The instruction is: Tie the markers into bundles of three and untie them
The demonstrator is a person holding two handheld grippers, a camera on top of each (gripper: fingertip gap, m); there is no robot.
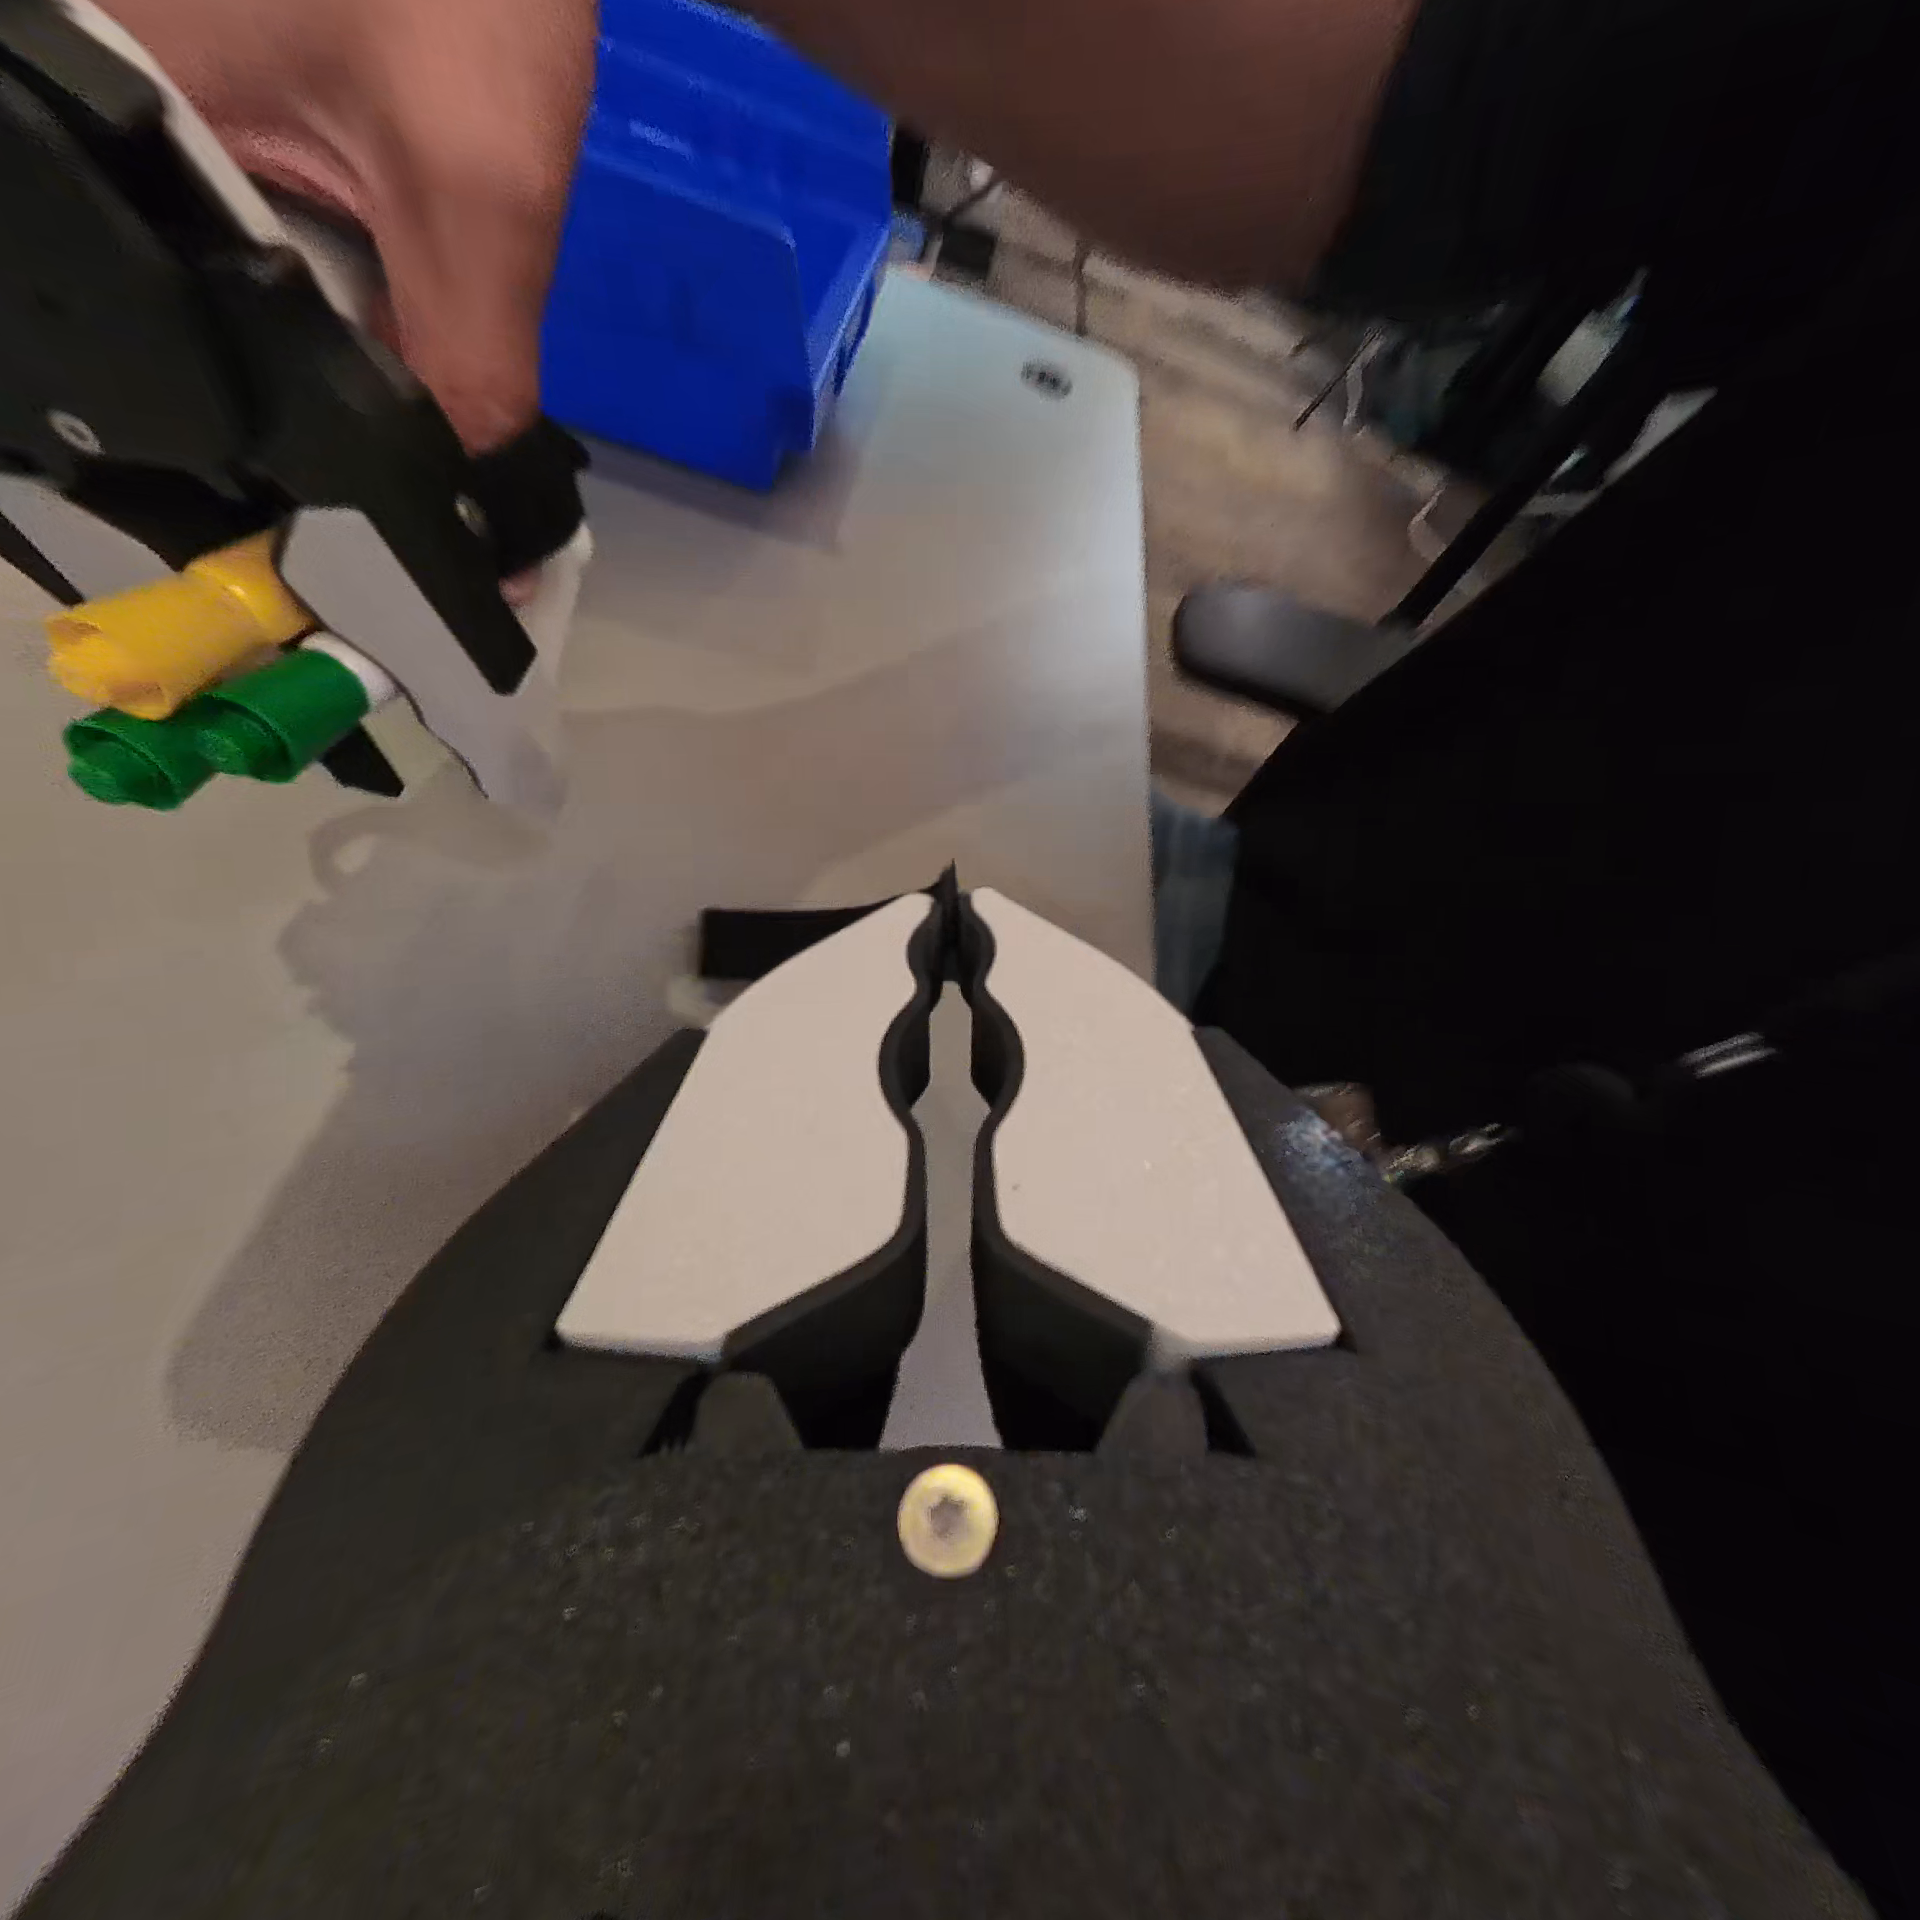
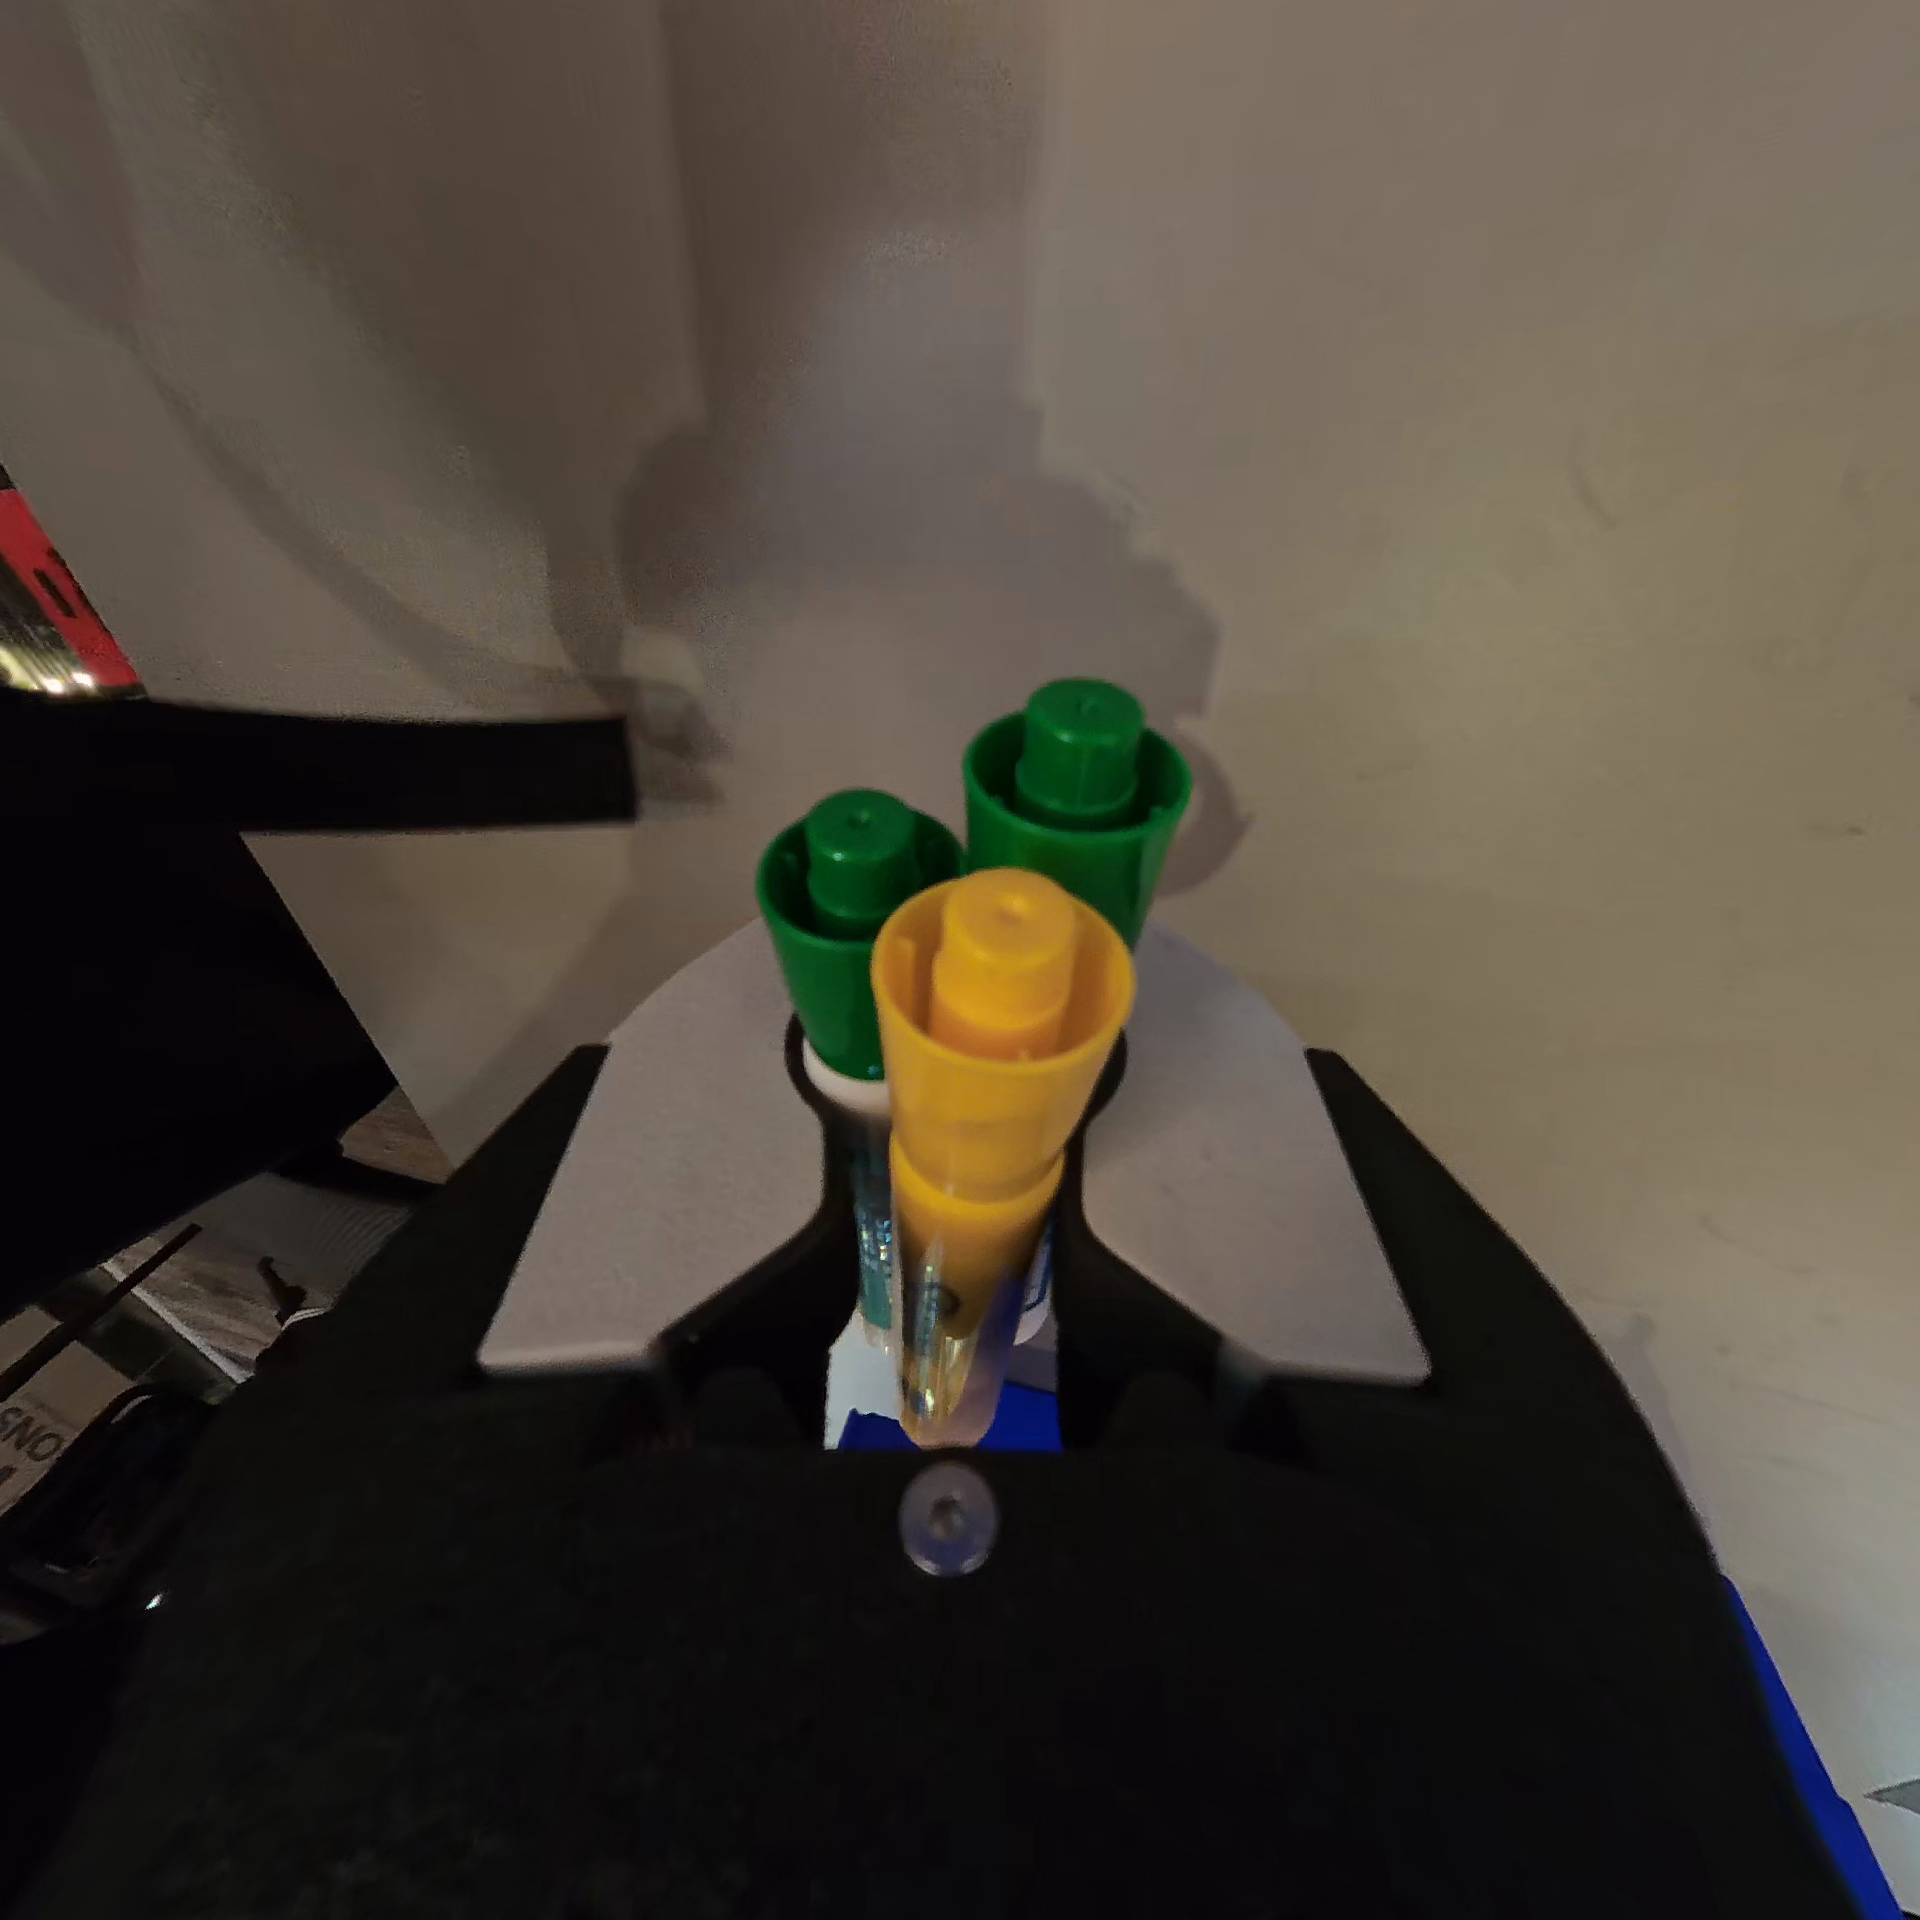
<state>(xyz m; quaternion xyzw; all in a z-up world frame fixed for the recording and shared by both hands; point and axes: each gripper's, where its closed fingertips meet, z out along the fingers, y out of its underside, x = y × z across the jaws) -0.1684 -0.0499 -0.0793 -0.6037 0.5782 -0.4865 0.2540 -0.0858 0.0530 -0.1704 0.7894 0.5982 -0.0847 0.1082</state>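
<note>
Right tool (image 2: 961,1049): clamps three markers (image 2: 997,997), two green, one yellow. Left tool (image 1: 951,914): pinches black strap (image 1: 769,940) above table (image 1: 312,1039). Step: bundling; next, probably wrap strap round markers.

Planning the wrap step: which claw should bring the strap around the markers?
Left. The left claw is shut on the black strap, low by the table. The right claw already clamps all three markers, so it likely just holds.

Open desk (image 1: 260,1039) lies ahead of the left gripper (image 1: 951,914); a blue bin (image 1: 707,281) blocks the far side.
</note>
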